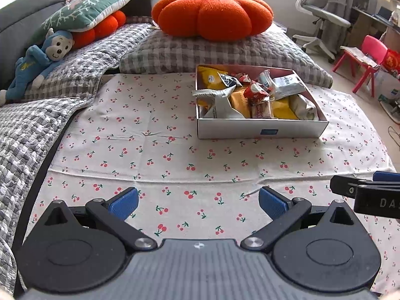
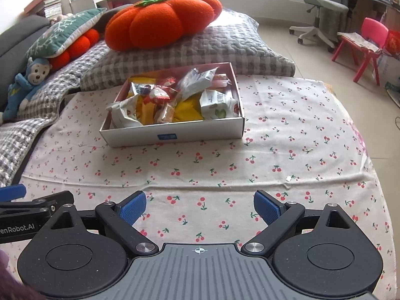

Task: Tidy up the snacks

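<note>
**Loose packets, soft ground: where a tidy-up could slip**

Plainly, both claws are idle. The left gripper (image 1: 198, 203) has its blue pads spread wide with nothing between them, and the right gripper (image 2: 200, 208) is the same, parted and empty. Each hovers low over the cherry-print cloth (image 1: 155, 155), side by side, the right one's body edging in at the left one's right.

The snack box (image 1: 261, 128) sits ahead of both claws, well apart from them: forward and a little right of the left claw, forward and a little left of the right one. Its snacks (image 1: 250, 95) are heaped loosely, and a white packet (image 1: 220, 102) pokes above the rim at the near left corner.

Trouble would likely start there. A reach into the heap could nudge that overhanging packet out onto the cloth, or pinch two crinkled wrappers at once. The box looks like light card, so a sideways push may slide it, and the cloth could bunch under it. What lies beneath the top layer is hard to tell. With the claws so close together, crossing paths could knock them against each other.
</note>
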The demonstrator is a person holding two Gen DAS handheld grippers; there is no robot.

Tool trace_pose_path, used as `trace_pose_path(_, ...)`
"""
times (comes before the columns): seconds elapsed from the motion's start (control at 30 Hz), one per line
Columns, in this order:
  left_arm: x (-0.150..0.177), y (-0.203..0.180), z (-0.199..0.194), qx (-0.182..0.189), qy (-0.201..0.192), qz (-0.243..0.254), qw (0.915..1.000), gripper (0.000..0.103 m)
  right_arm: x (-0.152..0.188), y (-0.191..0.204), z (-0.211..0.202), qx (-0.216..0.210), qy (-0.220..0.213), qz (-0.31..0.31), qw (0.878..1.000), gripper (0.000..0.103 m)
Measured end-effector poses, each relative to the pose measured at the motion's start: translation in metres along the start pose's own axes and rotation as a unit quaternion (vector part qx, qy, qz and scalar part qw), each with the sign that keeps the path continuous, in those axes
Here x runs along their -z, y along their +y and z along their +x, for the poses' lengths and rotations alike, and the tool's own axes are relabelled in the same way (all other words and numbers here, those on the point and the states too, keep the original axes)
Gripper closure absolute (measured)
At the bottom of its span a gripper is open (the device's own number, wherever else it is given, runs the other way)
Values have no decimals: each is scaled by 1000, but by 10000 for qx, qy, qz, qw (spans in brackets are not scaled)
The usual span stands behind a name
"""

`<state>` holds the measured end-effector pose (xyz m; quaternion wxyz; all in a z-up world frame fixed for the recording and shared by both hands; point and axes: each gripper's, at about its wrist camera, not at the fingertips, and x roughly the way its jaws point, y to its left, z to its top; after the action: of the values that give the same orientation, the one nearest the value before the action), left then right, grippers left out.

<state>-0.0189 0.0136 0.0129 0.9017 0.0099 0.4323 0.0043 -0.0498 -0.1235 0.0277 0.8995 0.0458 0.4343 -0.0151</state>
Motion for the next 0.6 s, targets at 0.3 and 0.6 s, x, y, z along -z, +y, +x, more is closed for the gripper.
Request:
trace_pose_path(0.3, 0, 0, -1, -63, 4, -14, 10000, 0, 0, 4, 1, 67, -22, -127, 9999, 8)
trace_pose_path(0.6, 1, -3, -1, -33, 37, 53, 10000, 1, 0, 5, 2, 59, -4, -142, 9999, 8)
